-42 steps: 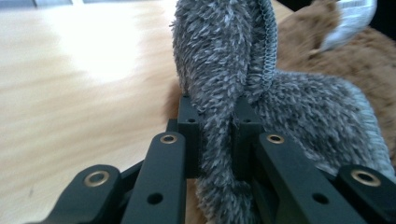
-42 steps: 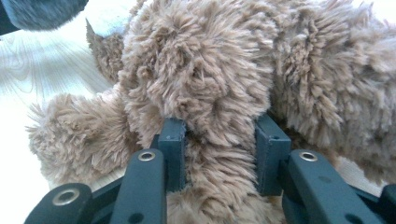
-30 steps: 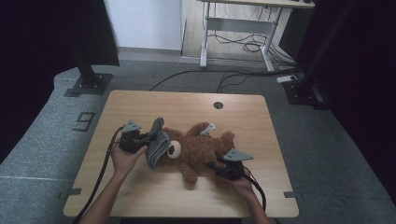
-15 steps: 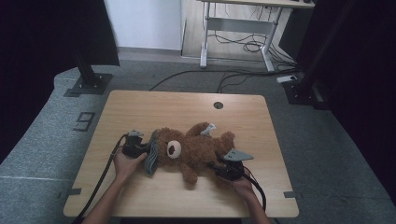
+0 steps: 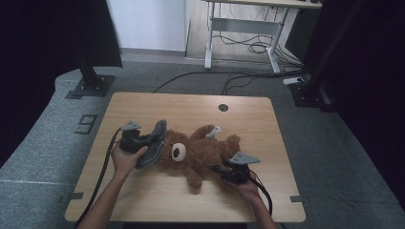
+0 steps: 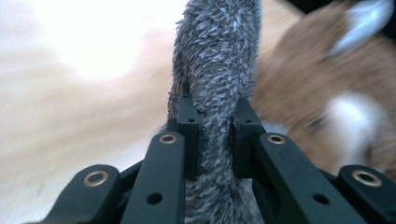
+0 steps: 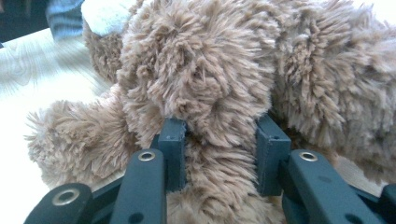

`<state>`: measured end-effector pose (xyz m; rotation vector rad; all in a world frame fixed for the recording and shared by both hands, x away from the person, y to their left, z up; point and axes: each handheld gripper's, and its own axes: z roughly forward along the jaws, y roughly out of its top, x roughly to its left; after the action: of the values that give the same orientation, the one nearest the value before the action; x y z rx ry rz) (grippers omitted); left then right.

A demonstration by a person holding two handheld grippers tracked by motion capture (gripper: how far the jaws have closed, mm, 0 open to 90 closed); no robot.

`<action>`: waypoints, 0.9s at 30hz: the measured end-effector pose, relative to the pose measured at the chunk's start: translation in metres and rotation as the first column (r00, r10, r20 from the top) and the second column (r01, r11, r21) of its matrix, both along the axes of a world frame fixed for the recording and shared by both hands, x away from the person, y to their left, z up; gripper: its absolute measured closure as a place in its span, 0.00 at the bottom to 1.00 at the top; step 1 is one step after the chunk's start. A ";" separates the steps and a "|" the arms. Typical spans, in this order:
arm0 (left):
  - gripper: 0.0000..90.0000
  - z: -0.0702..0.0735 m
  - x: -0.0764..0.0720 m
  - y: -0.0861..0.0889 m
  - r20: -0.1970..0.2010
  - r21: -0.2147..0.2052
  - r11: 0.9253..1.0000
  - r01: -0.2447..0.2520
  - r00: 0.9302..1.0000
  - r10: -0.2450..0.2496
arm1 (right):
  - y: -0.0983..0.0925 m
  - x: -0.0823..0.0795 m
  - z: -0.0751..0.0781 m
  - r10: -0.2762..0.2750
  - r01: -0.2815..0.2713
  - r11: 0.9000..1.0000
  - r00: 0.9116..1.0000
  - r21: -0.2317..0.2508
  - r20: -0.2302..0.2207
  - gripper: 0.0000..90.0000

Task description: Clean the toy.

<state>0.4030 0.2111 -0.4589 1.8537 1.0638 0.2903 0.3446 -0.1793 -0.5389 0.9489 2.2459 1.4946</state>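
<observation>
Here, a fluffy brown teddy bear (image 5: 198, 152) wears a grey fleece hat (image 5: 152, 144).

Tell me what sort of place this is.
Probably a lab or office set up for recording: a wooden table on grey carpet, dark curtains at both sides, a desk frame with loose cables behind.

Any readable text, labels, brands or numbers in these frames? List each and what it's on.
"9": a grey mark on the floor, left of the table, in the high view; it could also be taken for a 6 or a g.
White tag on the brown teddy bear: too small to read.
Nothing legible on the grey fuzzy cloth or either gripper's tongs.
</observation>
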 end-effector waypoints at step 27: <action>0.86 -0.031 0.009 -0.011 -0.062 0.022 0.999 -0.028 0.998 0.030 | 0.001 0.000 0.000 0.003 -0.003 1.000 1.000 0.001 0.005 0.69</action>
<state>0.4120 0.2002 -0.4899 1.8777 1.1348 0.2632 0.3443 -0.1779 -0.5393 0.9418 2.2442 1.4971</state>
